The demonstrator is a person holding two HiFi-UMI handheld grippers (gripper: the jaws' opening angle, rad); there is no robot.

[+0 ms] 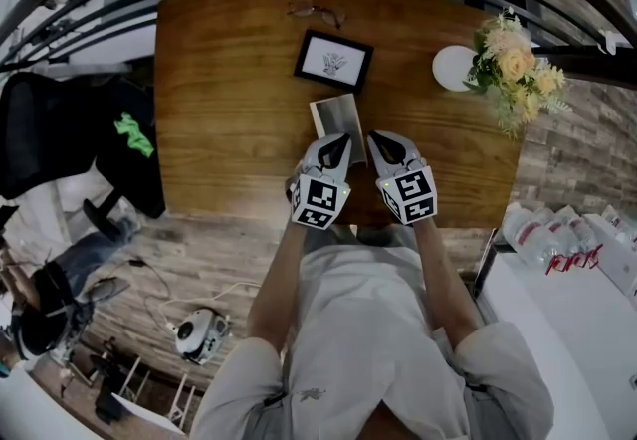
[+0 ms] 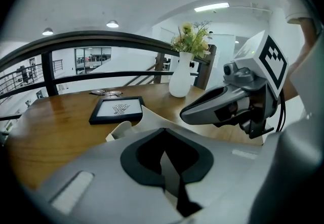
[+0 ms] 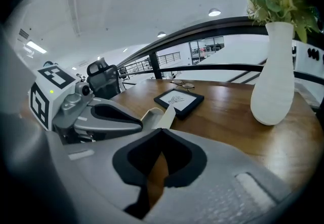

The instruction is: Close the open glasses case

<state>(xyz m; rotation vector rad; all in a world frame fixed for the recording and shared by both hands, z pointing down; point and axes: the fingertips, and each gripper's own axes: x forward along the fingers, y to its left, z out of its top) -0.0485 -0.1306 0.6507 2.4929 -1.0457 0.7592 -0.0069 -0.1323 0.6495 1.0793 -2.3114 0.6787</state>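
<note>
One open glasses case [image 1: 336, 115] just ahead of two grippers.
Left gripper [image 1: 335, 144] and right gripper [image 1: 382, 142]: jaws together, holding nothing; one picture frame [image 1: 333, 61] farther ahead.

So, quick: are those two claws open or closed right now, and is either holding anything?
Left claw: closed, holding nothing.
Right claw: closed, holding nothing.

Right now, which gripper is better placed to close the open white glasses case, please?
Probably left: the open white glasses case lies straight beyond the left gripper, but leftward of the right gripper.
</note>
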